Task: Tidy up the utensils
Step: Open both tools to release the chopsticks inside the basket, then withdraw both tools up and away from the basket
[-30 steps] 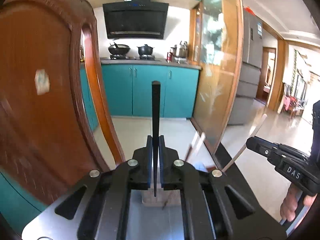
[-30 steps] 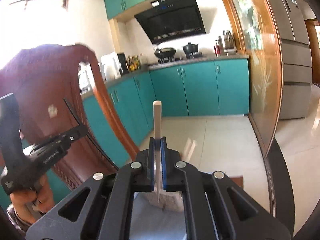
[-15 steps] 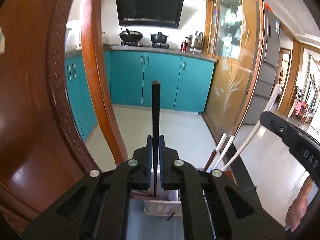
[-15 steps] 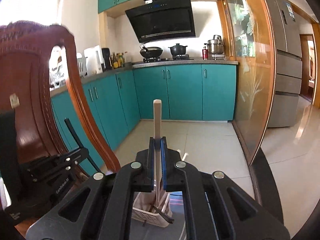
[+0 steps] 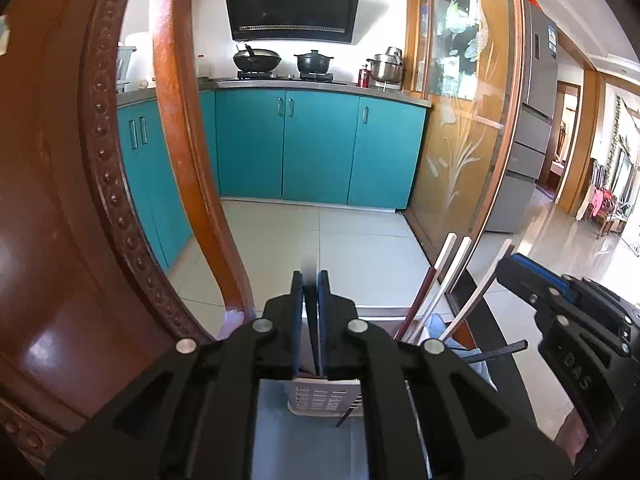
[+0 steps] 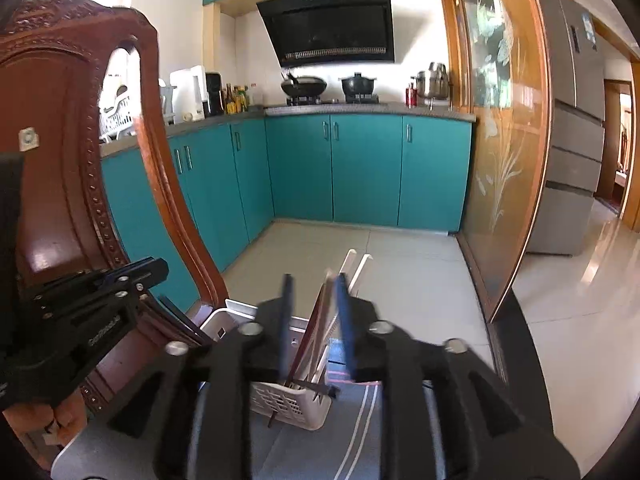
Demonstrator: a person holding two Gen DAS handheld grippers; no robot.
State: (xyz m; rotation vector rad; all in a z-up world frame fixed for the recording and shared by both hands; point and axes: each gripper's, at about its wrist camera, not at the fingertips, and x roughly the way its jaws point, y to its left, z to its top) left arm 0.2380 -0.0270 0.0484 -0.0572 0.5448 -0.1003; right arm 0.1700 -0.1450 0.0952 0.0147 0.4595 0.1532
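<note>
A white perforated utensil basket (image 5: 325, 398) stands just beyond my left gripper (image 5: 310, 300); it also shows in the right wrist view (image 6: 290, 404). Several chopsticks stand in it: white ones (image 5: 450, 270) and a dark red one (image 5: 416, 304). The left jaws stand slightly apart around a black chopstick (image 5: 310, 308) that is sliding down into the basket, its top blurred. My right gripper (image 6: 314, 300) is open above the basket, with a pale chopstick (image 6: 322, 312) leaning between its jaws untouched, among white chopsticks (image 6: 354, 270).
A carved wooden chair back (image 5: 80, 200) rises close on the left, also in the right wrist view (image 6: 72, 152). A striped grey cloth (image 6: 360, 432) covers the table. The dark table edge (image 5: 484, 320) runs on the right. Kitchen cabinets (image 5: 320, 148) stand far behind.
Both grippers have lowered toward the basket. The right gripper opened and let its pale chopstick go into the basket. The left jaws have loosened and the black chopstick has dropped far down between them.
</note>
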